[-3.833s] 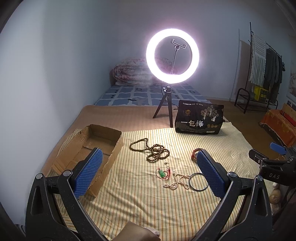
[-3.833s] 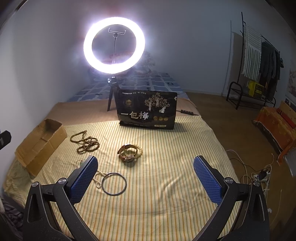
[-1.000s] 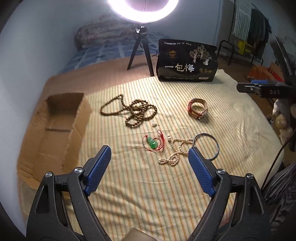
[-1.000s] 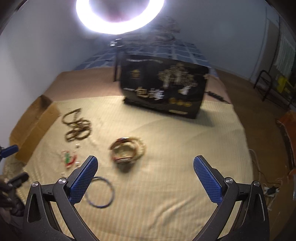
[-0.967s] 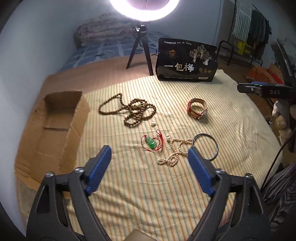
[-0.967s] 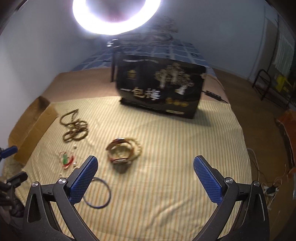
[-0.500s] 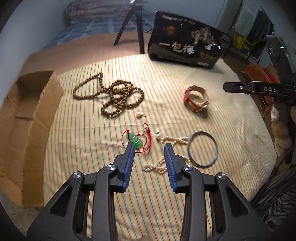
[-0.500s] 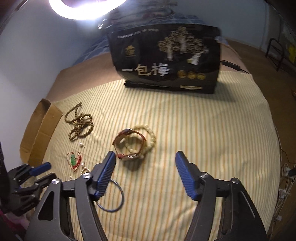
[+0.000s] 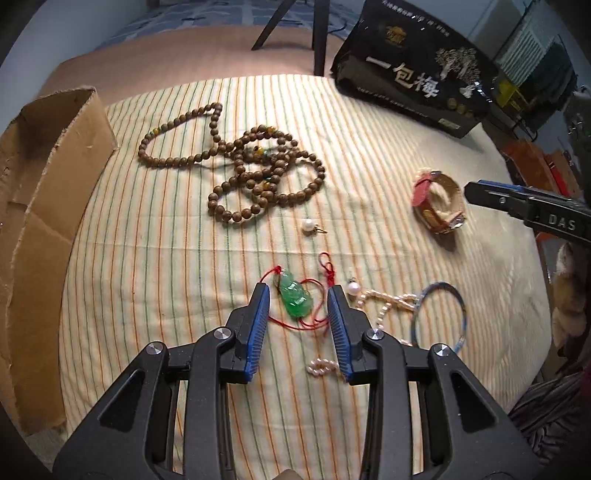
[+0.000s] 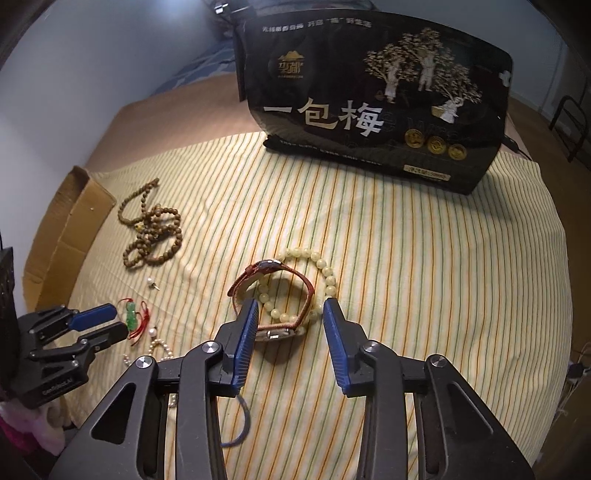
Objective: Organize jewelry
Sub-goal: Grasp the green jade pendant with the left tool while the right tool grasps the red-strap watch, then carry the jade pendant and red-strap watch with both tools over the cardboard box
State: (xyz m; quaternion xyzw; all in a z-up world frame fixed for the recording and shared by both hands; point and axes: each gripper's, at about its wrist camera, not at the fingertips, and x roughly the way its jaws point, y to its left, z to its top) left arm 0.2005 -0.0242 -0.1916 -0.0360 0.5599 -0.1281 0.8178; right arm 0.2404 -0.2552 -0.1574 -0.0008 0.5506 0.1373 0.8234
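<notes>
A green jade pendant point(image 9: 295, 297) on a red cord lies on the striped cloth between the fingers of my left gripper point(image 9: 298, 291), which is open around it, low over the cloth. It also shows in the right wrist view point(image 10: 130, 311). My right gripper point(image 10: 290, 308) is open around a red-strapped watch point(image 10: 273, 295) that lies with a pale bead bracelet point(image 10: 325, 273). The watch shows in the left wrist view point(image 9: 437, 206). A brown bead necklace point(image 9: 240, 173), a pearl strand point(image 9: 384, 306), a dark bangle point(image 9: 439, 317) and loose pearl studs point(image 9: 308, 225) lie nearby.
An open cardboard box point(image 9: 40, 192) lies at the left edge of the cloth. A black printed bag point(image 10: 376, 96) stands at the back, with tripod legs point(image 9: 317, 33) behind it. The bed drops off at the right.
Both grippers have dropped lower and moved forward over the cloth, and both have narrowed from wide open. The left now brackets the jade pendant, the right brackets the watch.
</notes>
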